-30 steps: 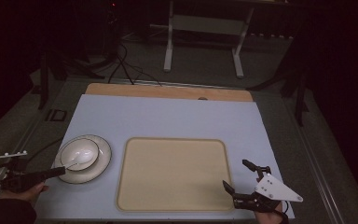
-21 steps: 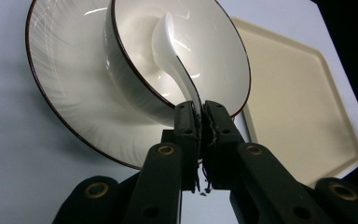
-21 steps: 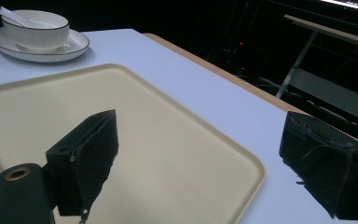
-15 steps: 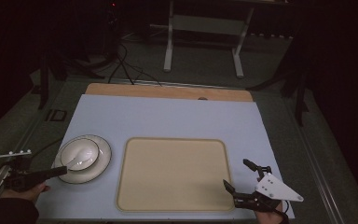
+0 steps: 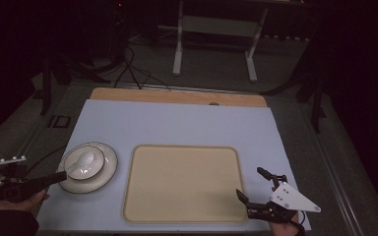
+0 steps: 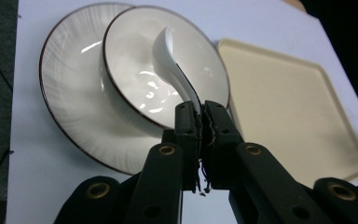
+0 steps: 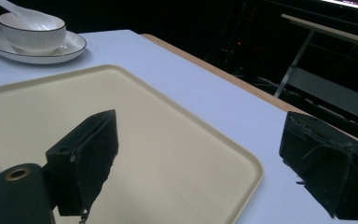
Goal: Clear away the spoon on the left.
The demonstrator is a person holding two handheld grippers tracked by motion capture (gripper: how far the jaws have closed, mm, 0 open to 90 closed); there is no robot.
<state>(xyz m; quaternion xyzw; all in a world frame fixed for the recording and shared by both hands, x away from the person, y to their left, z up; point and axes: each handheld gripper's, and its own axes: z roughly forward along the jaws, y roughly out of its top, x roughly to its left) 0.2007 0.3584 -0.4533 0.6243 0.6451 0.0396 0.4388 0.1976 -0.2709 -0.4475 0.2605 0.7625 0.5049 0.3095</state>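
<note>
Spoon gripped at lower left, tray empty at centre.
Left gripper [image 6: 200,119] jaws clamp the spoon [image 6: 172,60] handle in the bowl [image 5: 83,162] on its plate [image 5: 107,169]; a pull could tip the bowl. Right gripper [image 5: 256,189] gapes wide, empty, at the tray [image 5: 182,182] corner.

So the tray [image 5: 183,183] sits mid-worktop [image 5: 177,123], with the saucer [image 5: 106,172] just to its left. The bowl [image 5: 81,164] is on the saucer, and the spoon [image 5: 85,159] rests in the bowl.

Pale blue table [image 5: 177,125]; on it a saucer [image 5: 109,167] and beige tray [image 5: 183,184].
</note>
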